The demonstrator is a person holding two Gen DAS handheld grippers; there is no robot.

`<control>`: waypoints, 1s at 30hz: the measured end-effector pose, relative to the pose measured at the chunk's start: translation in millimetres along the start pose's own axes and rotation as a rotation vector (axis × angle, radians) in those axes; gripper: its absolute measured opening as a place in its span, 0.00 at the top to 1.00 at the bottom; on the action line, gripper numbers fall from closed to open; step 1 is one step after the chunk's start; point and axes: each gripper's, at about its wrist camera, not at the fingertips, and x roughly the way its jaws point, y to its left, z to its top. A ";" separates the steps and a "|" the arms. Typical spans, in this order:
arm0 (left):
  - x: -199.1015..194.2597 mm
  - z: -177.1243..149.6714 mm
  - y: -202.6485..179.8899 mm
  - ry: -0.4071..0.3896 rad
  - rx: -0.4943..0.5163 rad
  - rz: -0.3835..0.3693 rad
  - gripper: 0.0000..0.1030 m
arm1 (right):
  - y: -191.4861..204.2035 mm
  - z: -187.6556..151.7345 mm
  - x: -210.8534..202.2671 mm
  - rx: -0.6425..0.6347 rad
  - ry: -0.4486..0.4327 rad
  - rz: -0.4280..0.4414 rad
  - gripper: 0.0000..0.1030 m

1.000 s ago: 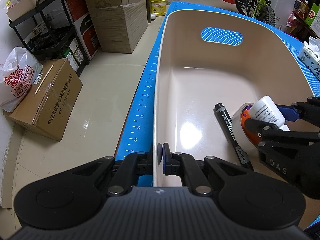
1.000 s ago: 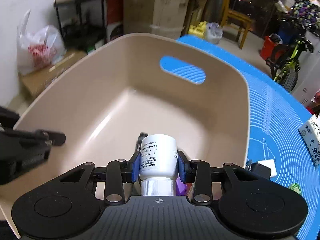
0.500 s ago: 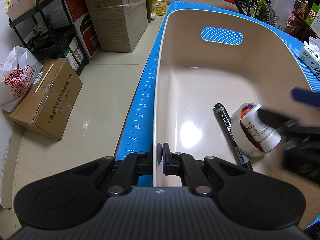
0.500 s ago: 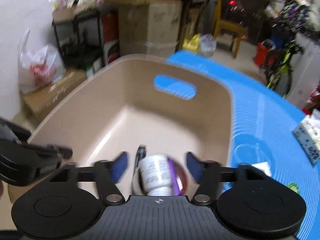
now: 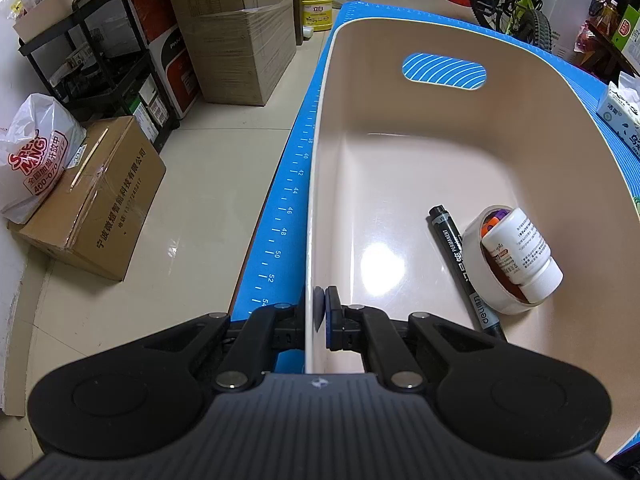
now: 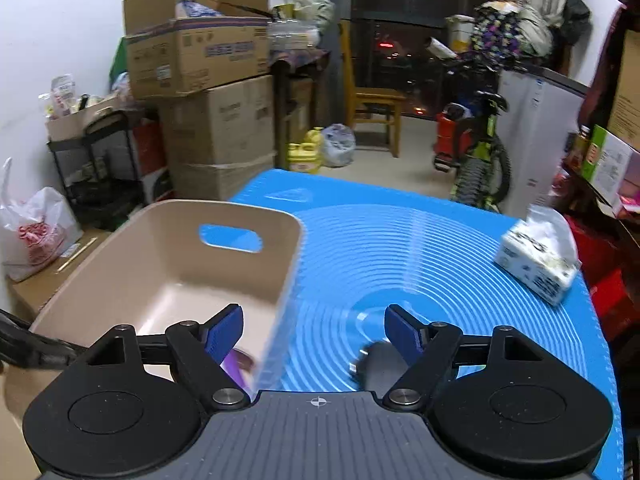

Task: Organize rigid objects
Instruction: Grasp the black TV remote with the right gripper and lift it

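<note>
Surface: blue mat (image 6: 400,248) with ring lines and a ruler along its left edge.
Bin: beige bin (image 5: 420,168) at the surface's left edge.
Contents: white bottle (image 5: 520,256) lying in a tape roll (image 5: 476,264), black marker (image 5: 460,264) beside, near the bin's right wall.
Left claw (image 5: 319,312): clamped on the bin's near rim.
Right claw (image 6: 314,336): apart, just been opening, nothing between; a blurred dark item (image 6: 376,364) below, perhaps a charger.
Room: stacked cartons (image 6: 216,120), tissue pack (image 6: 536,256) at the right edge, bicycle (image 6: 480,152), tiled floor (image 5: 200,200).
</note>
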 end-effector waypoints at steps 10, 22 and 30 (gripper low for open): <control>0.2 -0.1 -0.1 -0.002 0.002 0.003 0.93 | -42.7 -49.4 21.1 0.072 0.051 -0.101 0.20; -0.5 -0.1 -1.2 -0.002 0.005 0.007 0.93 | -49.4 -98.5 59.4 0.104 0.062 -0.131 0.20; -1.0 -0.3 -1.4 -0.003 0.008 0.009 0.93 | -41.2 -109.4 78.1 0.106 0.042 -0.138 0.20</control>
